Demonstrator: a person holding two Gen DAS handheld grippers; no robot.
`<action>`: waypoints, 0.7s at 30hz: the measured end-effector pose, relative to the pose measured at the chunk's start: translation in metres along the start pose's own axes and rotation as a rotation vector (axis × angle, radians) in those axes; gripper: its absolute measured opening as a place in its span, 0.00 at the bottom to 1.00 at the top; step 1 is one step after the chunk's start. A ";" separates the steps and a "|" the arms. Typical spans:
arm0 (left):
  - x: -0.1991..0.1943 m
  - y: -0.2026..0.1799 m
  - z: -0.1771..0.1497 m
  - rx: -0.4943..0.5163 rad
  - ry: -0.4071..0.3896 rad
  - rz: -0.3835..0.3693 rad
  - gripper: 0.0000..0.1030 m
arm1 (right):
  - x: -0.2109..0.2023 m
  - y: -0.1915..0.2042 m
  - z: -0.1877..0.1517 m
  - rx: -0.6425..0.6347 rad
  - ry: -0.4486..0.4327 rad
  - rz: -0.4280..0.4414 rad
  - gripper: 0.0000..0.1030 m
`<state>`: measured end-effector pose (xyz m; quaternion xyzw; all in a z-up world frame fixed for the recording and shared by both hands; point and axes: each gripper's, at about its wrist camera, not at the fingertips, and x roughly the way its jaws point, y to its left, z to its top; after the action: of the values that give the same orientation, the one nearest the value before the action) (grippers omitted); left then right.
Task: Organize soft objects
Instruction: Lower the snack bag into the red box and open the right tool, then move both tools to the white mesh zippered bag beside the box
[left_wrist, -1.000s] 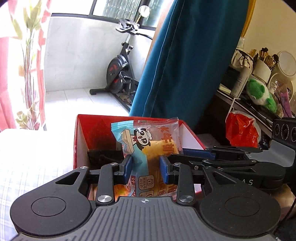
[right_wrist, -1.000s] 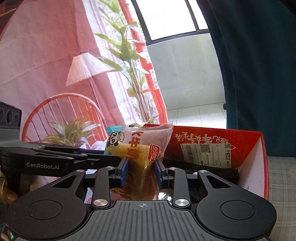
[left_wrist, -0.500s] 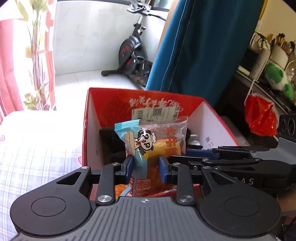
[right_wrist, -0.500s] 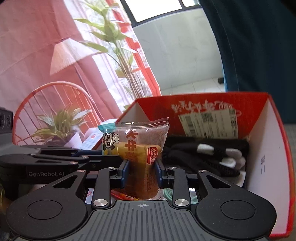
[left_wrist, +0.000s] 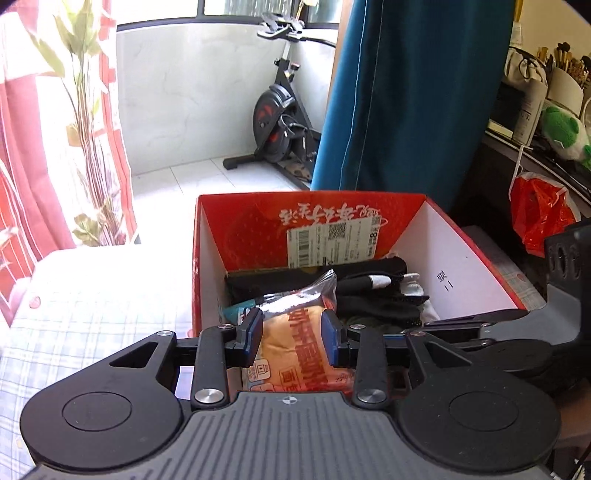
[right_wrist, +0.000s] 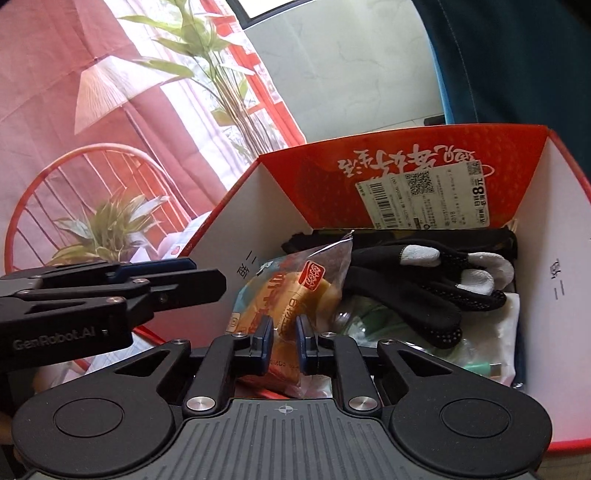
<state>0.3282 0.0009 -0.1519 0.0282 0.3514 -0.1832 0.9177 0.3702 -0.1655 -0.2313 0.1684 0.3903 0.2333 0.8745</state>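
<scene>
My left gripper (left_wrist: 291, 332) had its blue pads on both flanks of the bread packet (left_wrist: 295, 343), jaws closed on it with the wrapper bulging between them. My right gripper (right_wrist: 284, 341) pinched the same packet (right_wrist: 291, 295) lower down, jaws narrow and clamped on the near end of the wrapper. So two grips on one packet, the left gripper coming in from the left of the red box (left_wrist: 476, 273) and the right from its near side. The packet lay tilted, long axis running from my jaws away toward the box's far wall, crimped top edge pointing at the barcode label (left_wrist: 332, 240) there. Most of it sat inside the box, toward the left wall; whether its underside touched the floor of the box I couldn't tell. Just right of the packet, inside the box, lay the black gloves (right_wrist: 424, 291) with white fingertips, close to or touching the wrapper. Under them some pale plastic-wrapped stuff, not readable. My judgement: the release turned on that axis. The packet pointed straight ahead from both jaws, so opening and backing out toward the near wall should leave it lying lengthwise along the left wall. Neither gripper was clearly nearer, both on it. Risk: soft bread, wrapper could snag a pad on withdrawal.
</scene>
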 end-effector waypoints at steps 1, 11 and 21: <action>0.000 -0.001 0.000 -0.004 -0.003 0.002 0.35 | 0.002 0.001 0.001 0.003 0.003 -0.002 0.13; -0.022 0.006 -0.010 -0.058 -0.021 0.034 0.36 | -0.025 0.020 0.000 -0.133 -0.021 -0.088 0.19; -0.069 -0.009 -0.049 -0.021 -0.056 0.036 0.77 | -0.115 0.040 -0.044 -0.362 -0.124 -0.166 0.69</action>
<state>0.2466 0.0229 -0.1433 0.0200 0.3270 -0.1637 0.9305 0.2581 -0.1897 -0.1706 -0.0102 0.2998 0.2162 0.9291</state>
